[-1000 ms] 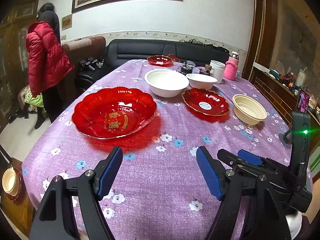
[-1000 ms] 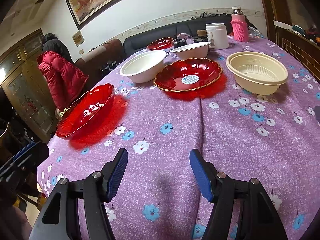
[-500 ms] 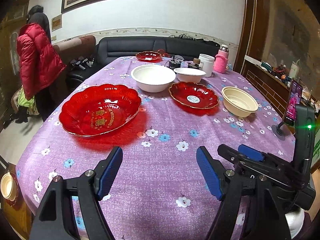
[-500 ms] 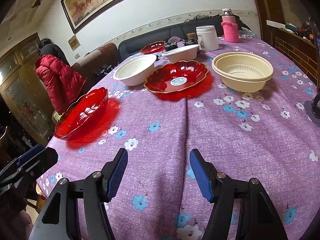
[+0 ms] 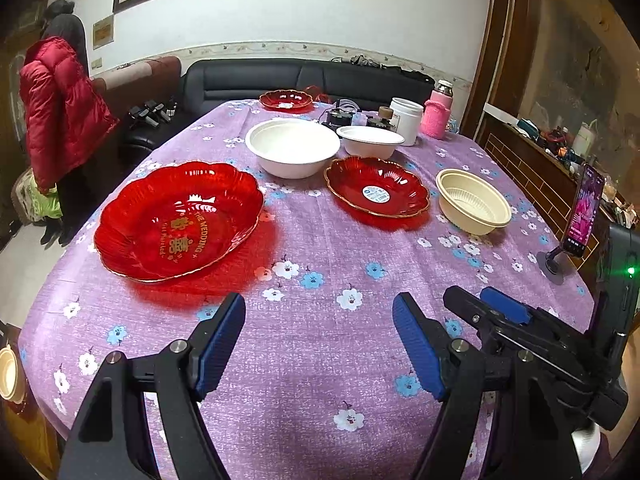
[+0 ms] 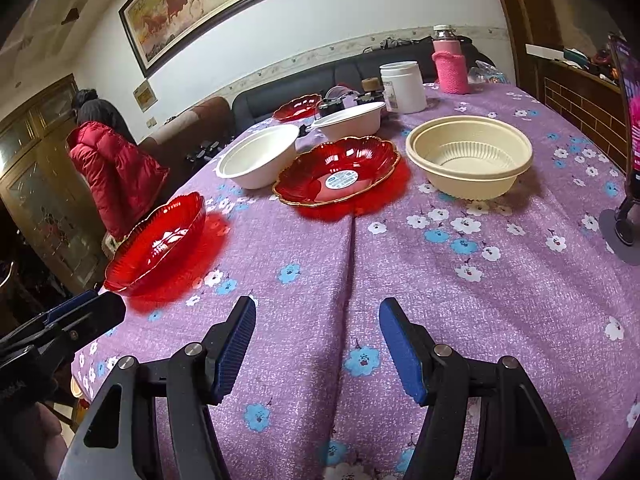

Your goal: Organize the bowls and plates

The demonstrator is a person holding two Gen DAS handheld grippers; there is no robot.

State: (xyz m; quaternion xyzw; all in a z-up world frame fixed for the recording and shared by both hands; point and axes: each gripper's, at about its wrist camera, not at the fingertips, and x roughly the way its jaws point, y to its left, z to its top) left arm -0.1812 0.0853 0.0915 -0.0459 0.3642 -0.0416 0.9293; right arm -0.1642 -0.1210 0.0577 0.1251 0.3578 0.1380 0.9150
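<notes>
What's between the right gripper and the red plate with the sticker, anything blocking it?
Nothing visible. Only bare tablecloth lies between the open right gripper and the sticker plate. The cream bowl sits to its right, the white bowl to its left, both off the straight path.

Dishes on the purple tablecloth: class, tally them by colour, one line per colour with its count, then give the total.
Red plates: 3: large wedding plate, stickered plate, far plate
White bowls: 2: large bowl, smaller bowl
Cream bowls: 1: ribbed bowl
Total: 6
</notes>
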